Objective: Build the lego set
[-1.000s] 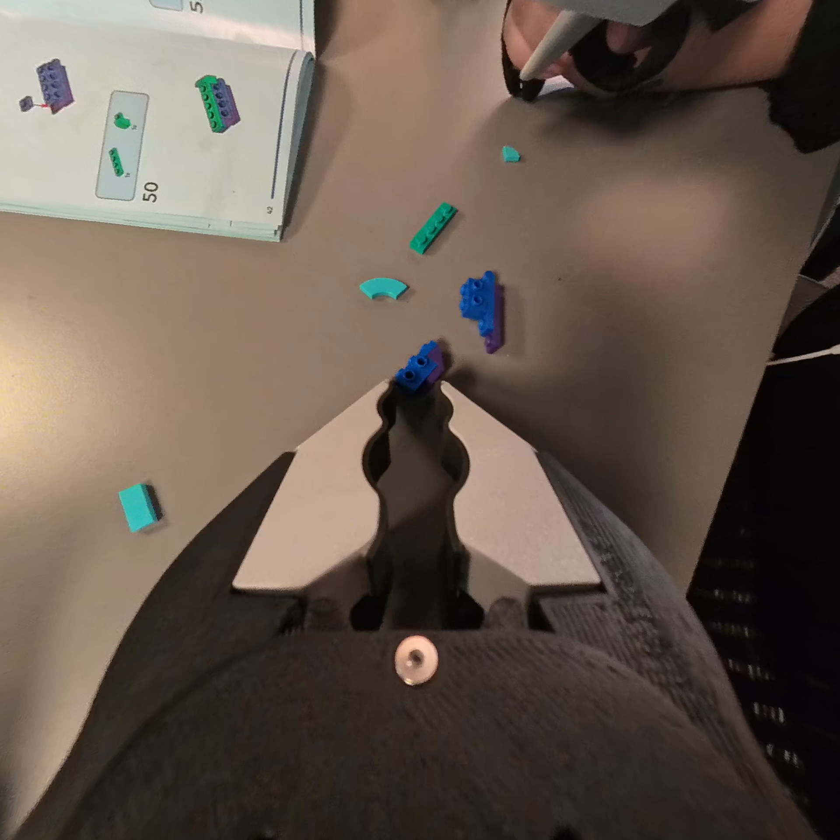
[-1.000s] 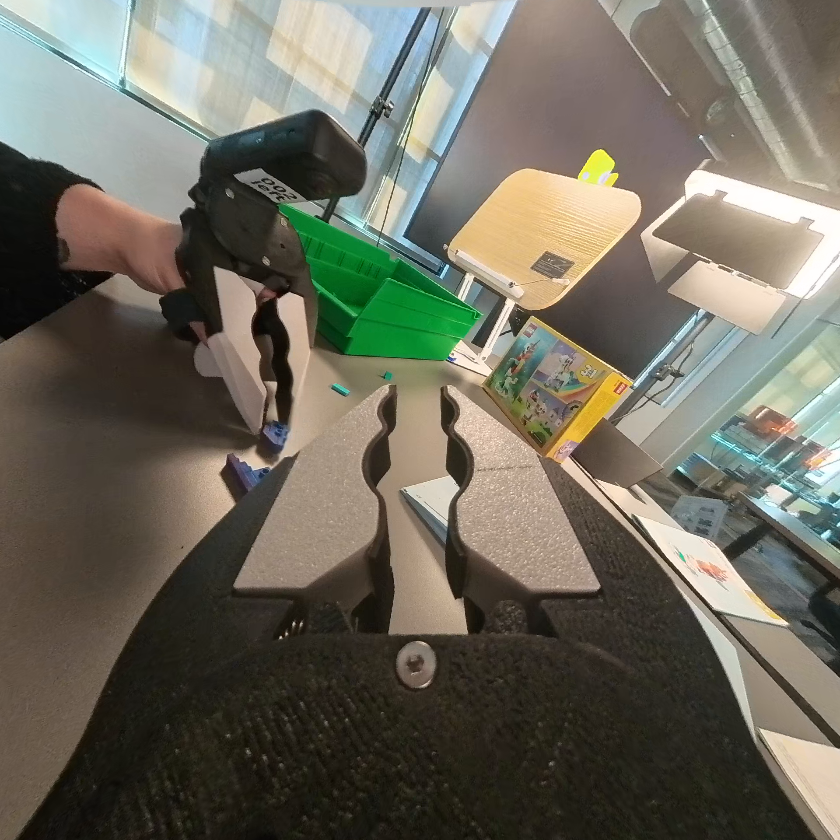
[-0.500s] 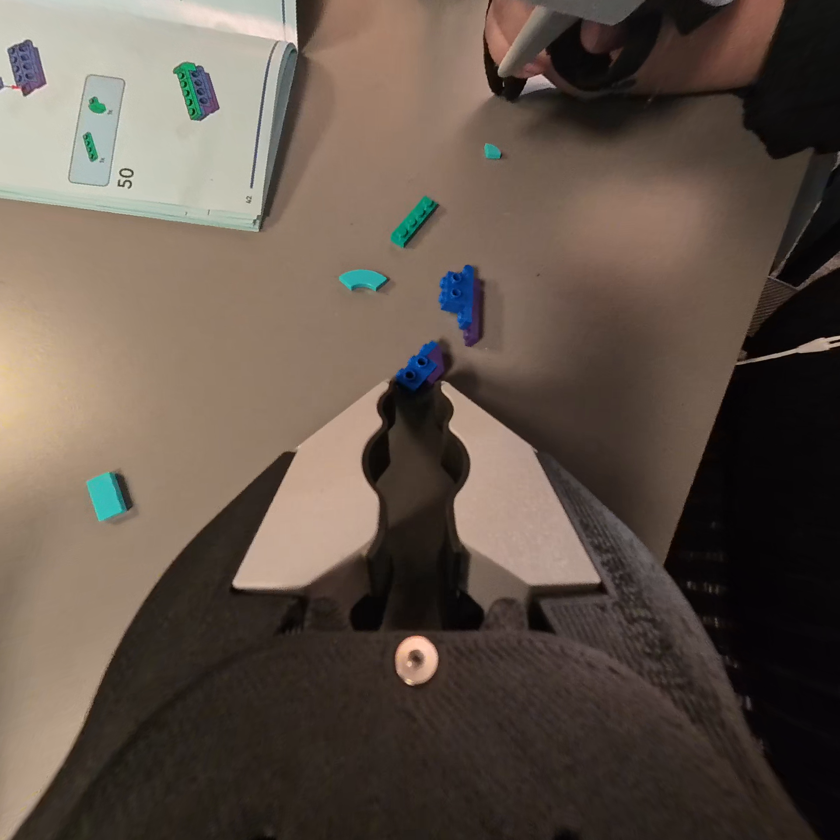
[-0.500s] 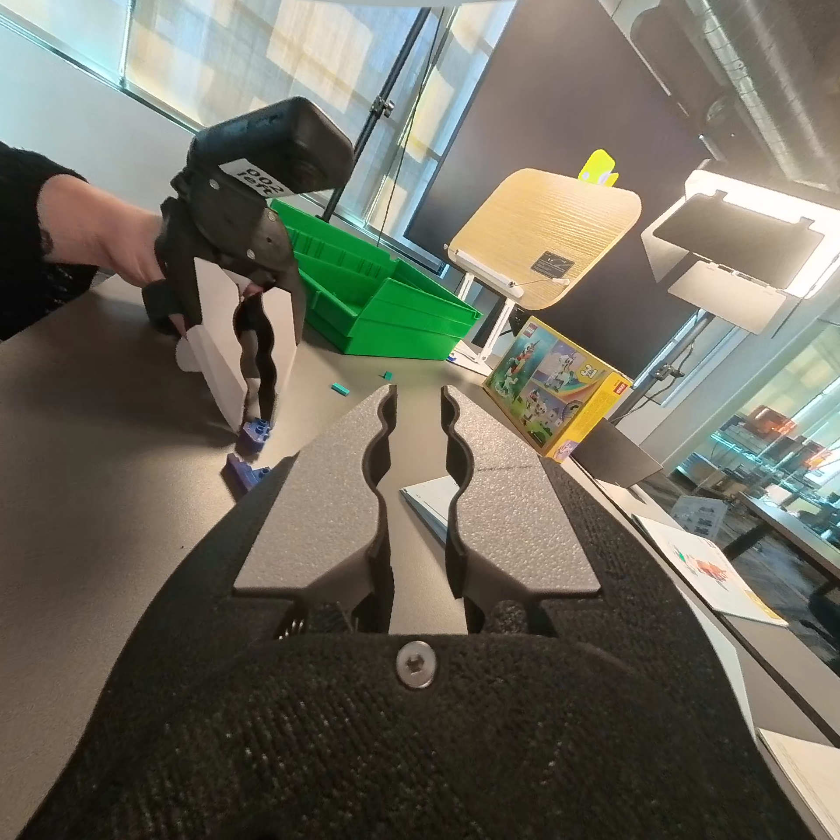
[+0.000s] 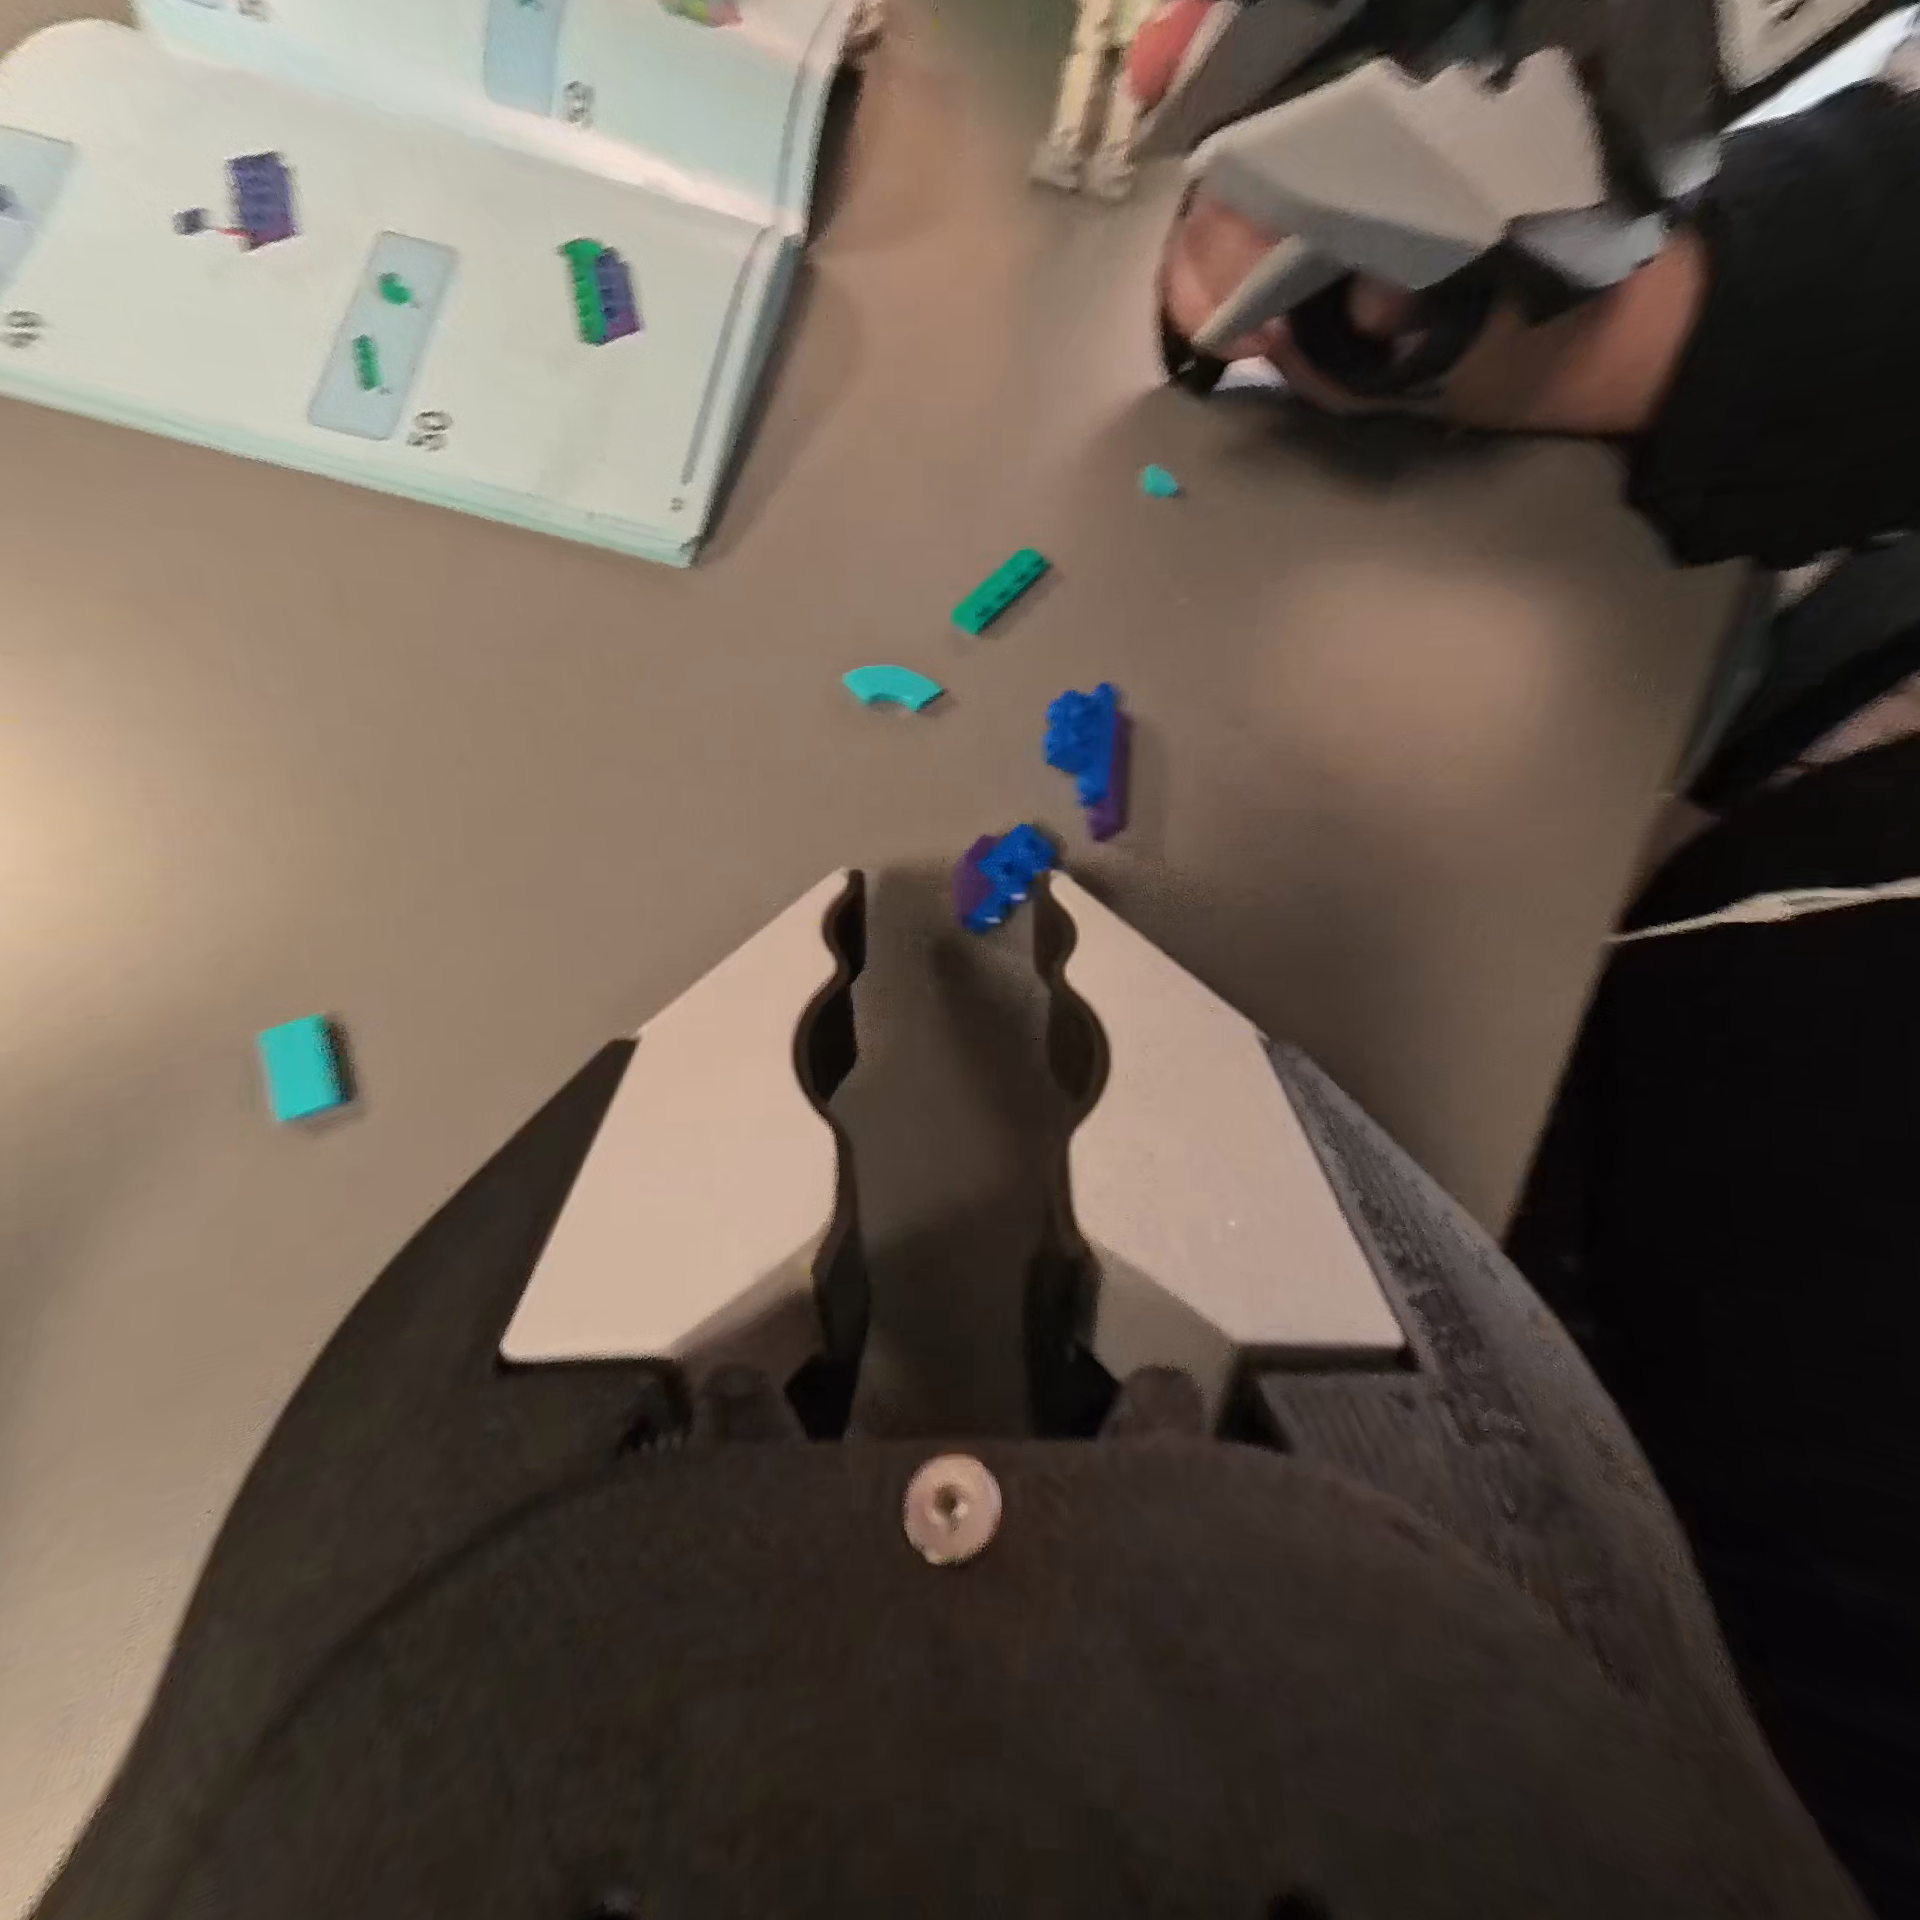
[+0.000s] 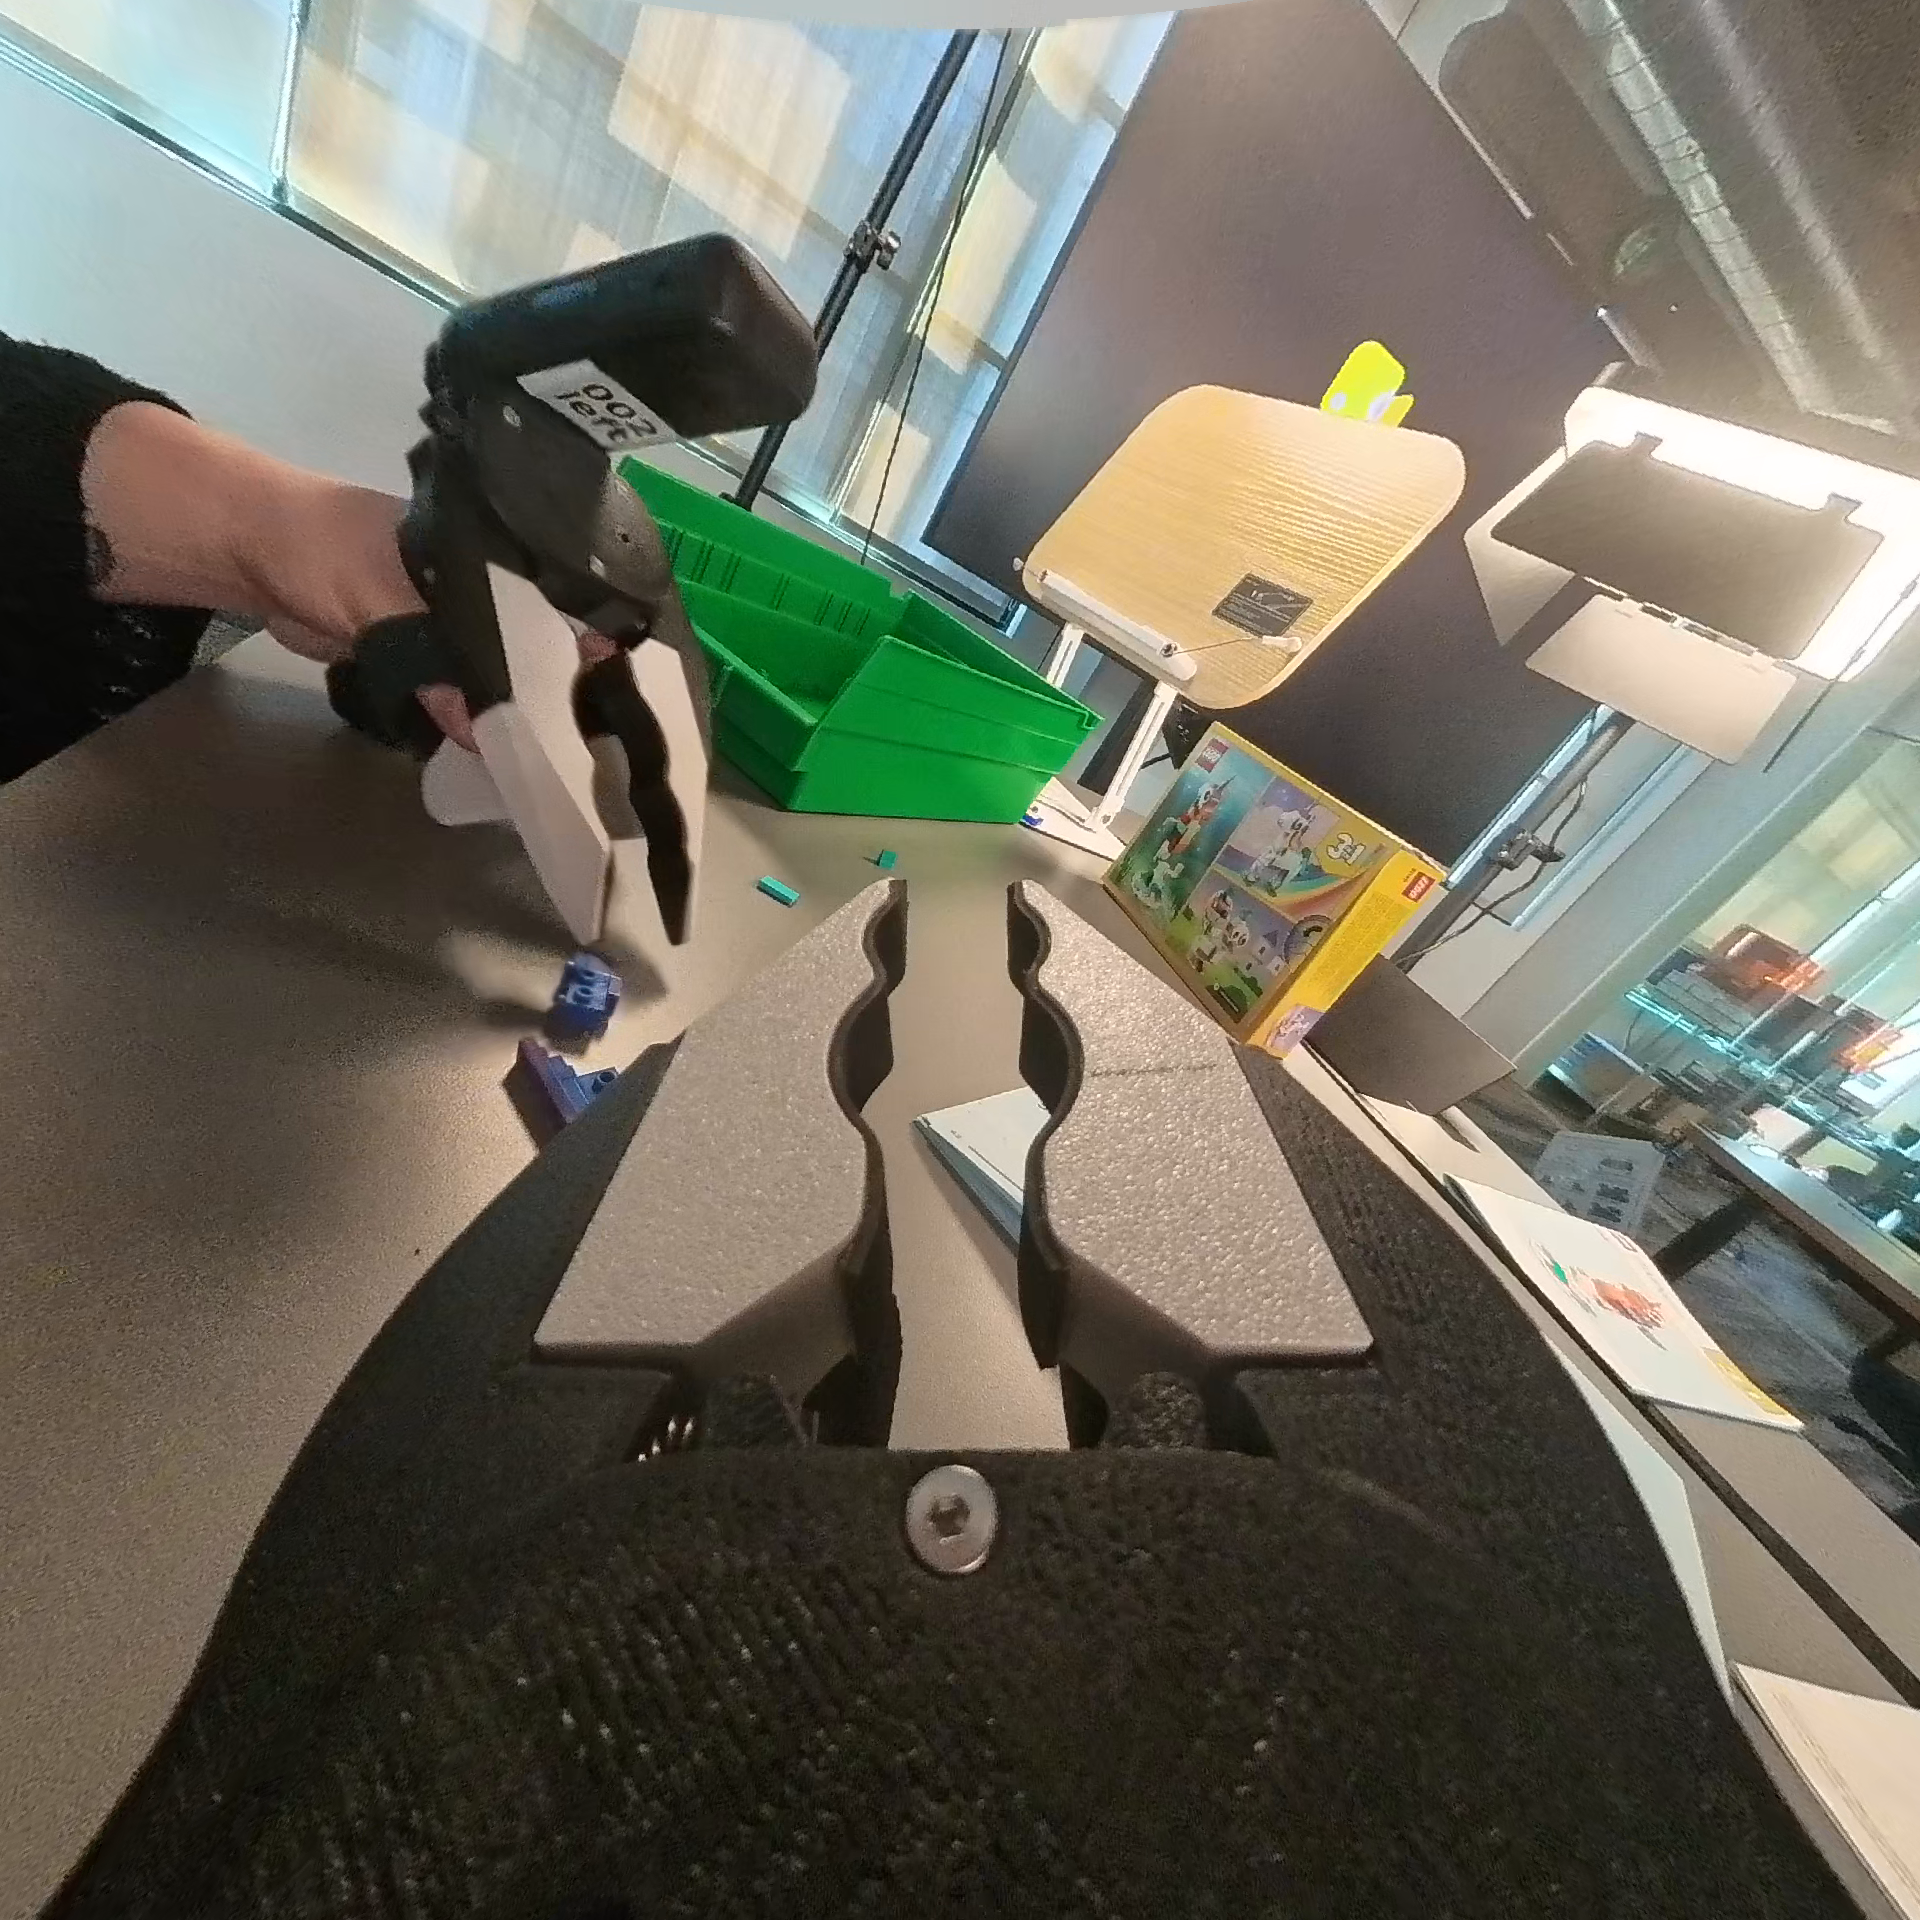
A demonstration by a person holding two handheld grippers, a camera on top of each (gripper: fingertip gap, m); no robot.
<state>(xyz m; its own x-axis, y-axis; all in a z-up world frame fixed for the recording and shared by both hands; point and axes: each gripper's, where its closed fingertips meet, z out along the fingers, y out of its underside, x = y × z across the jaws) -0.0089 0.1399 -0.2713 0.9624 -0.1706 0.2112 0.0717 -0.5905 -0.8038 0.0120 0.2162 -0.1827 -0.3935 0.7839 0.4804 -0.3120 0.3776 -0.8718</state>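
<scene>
My left gripper point(image 5: 951, 878) is open and holds nothing. A small blue and purple lego piece point(image 5: 1003, 878) is right by its right fingertip, blurred. In the right wrist view the left gripper point(image 6: 636, 930) hangs just above this piece point(image 6: 584, 997). A larger blue and purple assembly point(image 5: 1086, 753) lies just beyond on the grey table point(image 5: 416, 779). A green plate point(image 5: 1000, 590), a teal curved piece point(image 5: 890, 686), a teal tile point(image 5: 301, 1067) and a tiny teal piece point(image 5: 1156, 481) lie around. My right gripper point(image 6: 956, 888) is narrowly open and empty, low over the table.
An open instruction booklet point(image 5: 416, 260) lies at the far left. Green bins point(image 6: 883, 707), a lego box point(image 6: 1268, 894) and a wooden stand point(image 6: 1236, 540) are at the back. The table edge point(image 5: 1590, 1039) runs close on the right.
My left gripper has opened and let go of the small blue and purple piece, which has turned over. The gripper has also lifted a little. The right gripper has not moved.
</scene>
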